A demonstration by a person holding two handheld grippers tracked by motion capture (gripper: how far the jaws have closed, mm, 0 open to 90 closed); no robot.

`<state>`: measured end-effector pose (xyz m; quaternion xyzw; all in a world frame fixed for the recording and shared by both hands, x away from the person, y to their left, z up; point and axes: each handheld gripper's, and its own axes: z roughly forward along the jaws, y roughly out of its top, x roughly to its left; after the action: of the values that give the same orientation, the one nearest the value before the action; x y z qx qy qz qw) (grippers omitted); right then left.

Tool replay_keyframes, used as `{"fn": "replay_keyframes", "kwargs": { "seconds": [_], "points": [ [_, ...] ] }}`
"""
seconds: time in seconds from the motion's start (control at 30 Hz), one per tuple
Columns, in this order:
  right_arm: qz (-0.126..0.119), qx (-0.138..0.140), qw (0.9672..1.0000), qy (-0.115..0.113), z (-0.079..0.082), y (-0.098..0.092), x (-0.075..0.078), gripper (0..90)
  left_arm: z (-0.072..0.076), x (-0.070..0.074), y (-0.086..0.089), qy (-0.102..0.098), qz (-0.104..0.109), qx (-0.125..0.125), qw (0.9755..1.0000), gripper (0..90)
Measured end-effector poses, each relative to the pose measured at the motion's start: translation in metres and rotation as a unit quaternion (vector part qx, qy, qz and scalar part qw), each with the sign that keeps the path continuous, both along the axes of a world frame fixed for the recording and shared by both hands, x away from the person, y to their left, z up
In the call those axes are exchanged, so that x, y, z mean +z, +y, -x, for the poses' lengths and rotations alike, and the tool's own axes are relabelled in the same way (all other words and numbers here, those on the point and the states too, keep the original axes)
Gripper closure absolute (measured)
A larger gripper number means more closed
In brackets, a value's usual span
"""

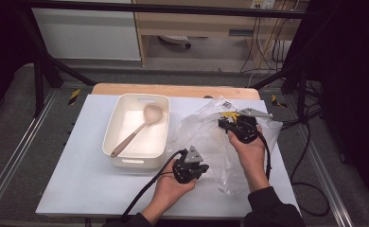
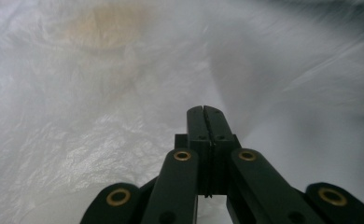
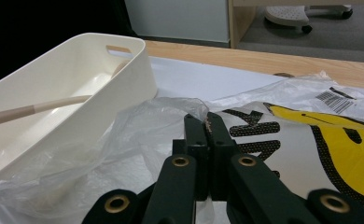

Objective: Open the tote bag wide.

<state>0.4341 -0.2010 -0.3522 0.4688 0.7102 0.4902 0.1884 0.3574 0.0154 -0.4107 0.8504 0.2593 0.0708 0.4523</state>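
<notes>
A clear plastic bag [image 1: 206,127] with yellow and black print lies crumpled on the right half of the white table top. My right gripper [image 1: 223,124] sits over the bag's far part. In the right gripper view its jaws [image 3: 204,119] are pressed together and the film [image 3: 171,109] rises in a peak to their tips, so it looks pinched. My left gripper [image 1: 199,169] is at the bag's near left edge. Its jaws [image 2: 203,109] are shut, with blurred film [image 2: 101,116] just ahead. I cannot tell whether any film is caught between them.
A cream plastic tub [image 1: 118,124] with handle slots stands left of the bag, and a beige long-handled spoon [image 1: 140,125] lies inside it. The tub's wall [image 3: 124,70] is close to my right gripper. The table's wooden far edge [image 1: 173,89] and a dark metal frame lie beyond.
</notes>
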Motion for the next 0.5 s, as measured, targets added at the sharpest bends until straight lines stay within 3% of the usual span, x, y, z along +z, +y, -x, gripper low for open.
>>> {"fn": "replay_keyframes", "kwargs": {
  "seconds": [0.13, 0.37, 0.5],
  "points": [
    [0.002, 0.003, 1.0, 0.0, 0.002, 0.0, -0.003, 90.0, 0.009, 0.022, 0.016, -0.002, 0.03, 0.008, 0.9995, 90.0],
    [0.001, 0.008, 1.0, 0.006, 0.001, -0.001, -0.006, 90.0, 0.012, 0.05, 0.037, -0.016, 0.03, 0.023, 0.9992, 90.0],
    [0.001, 0.01, 0.9999, 0.008, 0.001, 0.0, -0.007, 90.0, 0.011, 0.059, 0.045, -0.031, 0.03, 0.047, 0.998, 68.5]
  ]
}}
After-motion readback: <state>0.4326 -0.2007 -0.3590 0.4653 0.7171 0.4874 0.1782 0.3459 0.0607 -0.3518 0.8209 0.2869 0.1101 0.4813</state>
